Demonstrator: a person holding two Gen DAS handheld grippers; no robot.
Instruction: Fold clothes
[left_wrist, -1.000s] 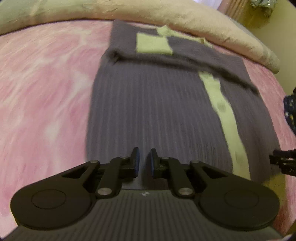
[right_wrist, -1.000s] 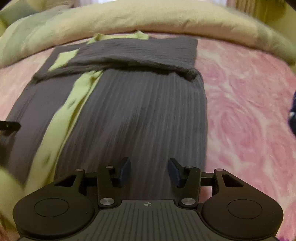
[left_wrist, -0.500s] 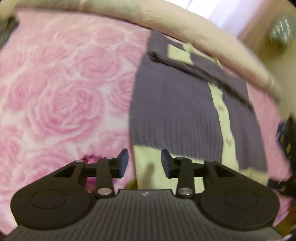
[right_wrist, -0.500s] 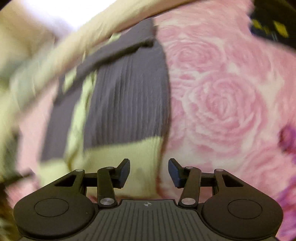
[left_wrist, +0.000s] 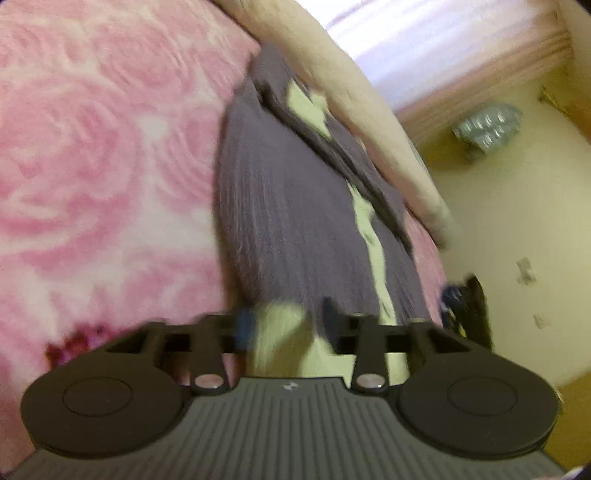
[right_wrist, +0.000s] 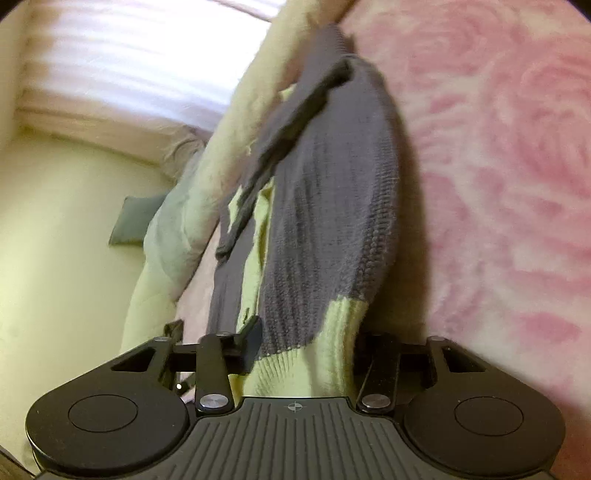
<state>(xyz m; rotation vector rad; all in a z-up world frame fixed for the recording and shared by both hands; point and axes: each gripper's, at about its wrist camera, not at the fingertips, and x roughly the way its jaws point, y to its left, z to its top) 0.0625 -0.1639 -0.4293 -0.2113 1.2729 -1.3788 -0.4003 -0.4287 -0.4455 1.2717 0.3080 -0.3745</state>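
both my tongs at the cardigan's pale green hem

left tongs (left_wrist: 284, 326) and right tongs (right_wrist: 306, 345) gape wide around the hem of the grey cardigan (right_wrist: 332, 206), which lies on the pink rose blanket (left_wrist: 92, 166).

Open pink rose-patterned blanket (left_wrist: 92, 155) spreads wide on the bed to the left of the grey knitted cardigan (left_wrist: 288, 221), and likewise to its right (right_wrist: 498, 166) in the right wrist view, leaving room on both flanks. At the far end a long cream bolster (left_wrist: 369, 110) lies right against the cardigan's folded top, closing that side. The cardigan's yellow hem (right_wrist: 317, 354) fills the gap between the right hand-held gripper (right_wrist: 306, 350) fingers.
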